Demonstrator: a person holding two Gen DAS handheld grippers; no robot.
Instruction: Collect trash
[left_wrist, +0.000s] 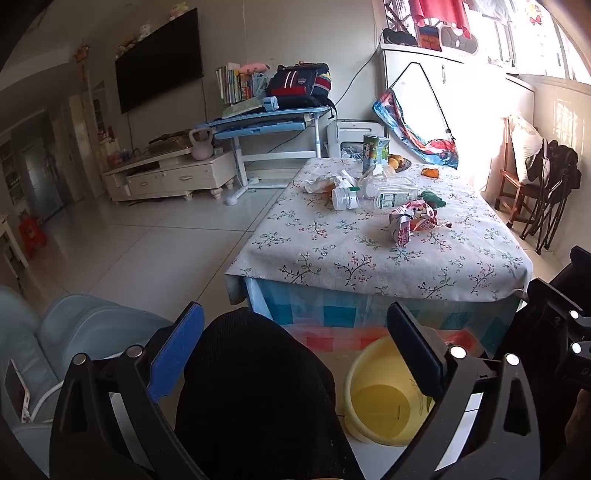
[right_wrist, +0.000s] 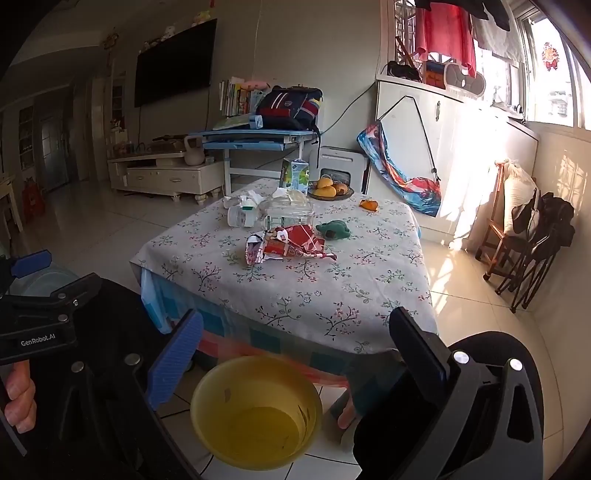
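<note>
Two grippers, left gripper (left_wrist: 295, 354) and right gripper (right_wrist: 295, 354), both spread wide, grasping nothing. Yellow basin (right_wrist: 255, 413) below them, empty. Trash ahead on table (right_wrist: 295, 288): red wrapper (right_wrist: 291, 245), plastic bottle (right_wrist: 242, 216).

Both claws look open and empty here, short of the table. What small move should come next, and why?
Probably reach the right claw forward toward the crumpled red wrapper, the nearest trash on the floral tablecloth. Both claws are open and hold nothing, and the yellow basin waits empty on the floor below.
</note>
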